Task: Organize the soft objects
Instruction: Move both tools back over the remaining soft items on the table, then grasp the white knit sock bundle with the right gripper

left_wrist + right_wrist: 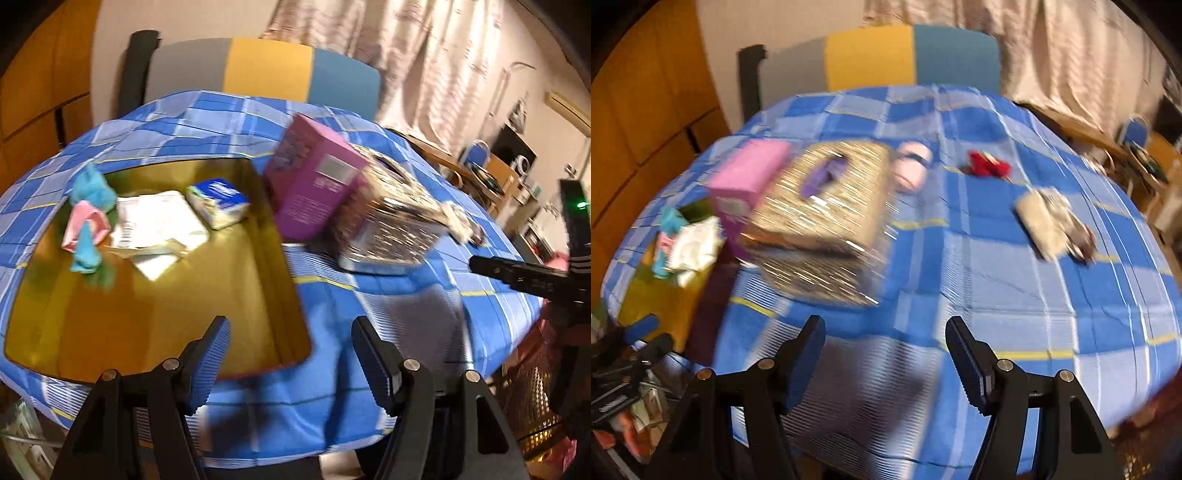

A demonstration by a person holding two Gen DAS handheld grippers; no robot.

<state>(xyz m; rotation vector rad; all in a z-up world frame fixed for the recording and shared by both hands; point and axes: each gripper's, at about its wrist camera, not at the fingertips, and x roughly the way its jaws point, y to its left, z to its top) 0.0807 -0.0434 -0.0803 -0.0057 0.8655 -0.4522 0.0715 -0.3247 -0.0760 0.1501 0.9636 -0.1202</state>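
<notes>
table (406,314) w/ blue plaid cloth, yellow lines thru it. behind it a chair (266,68) w/ back in grey, yellow & blue panels, black frame at left. wall (110,44) behind is pale; orange-brown wood panelling (33,85) on far left. pale patterned curtain (424,55) hangs at back right, lit warm. right side: cluttered wooden desk (480,173) w/ shelves & small stuff, too blurry to id; small green light (580,204) on a dark unit. both views motion-blurred, indoor warm light.
</notes>
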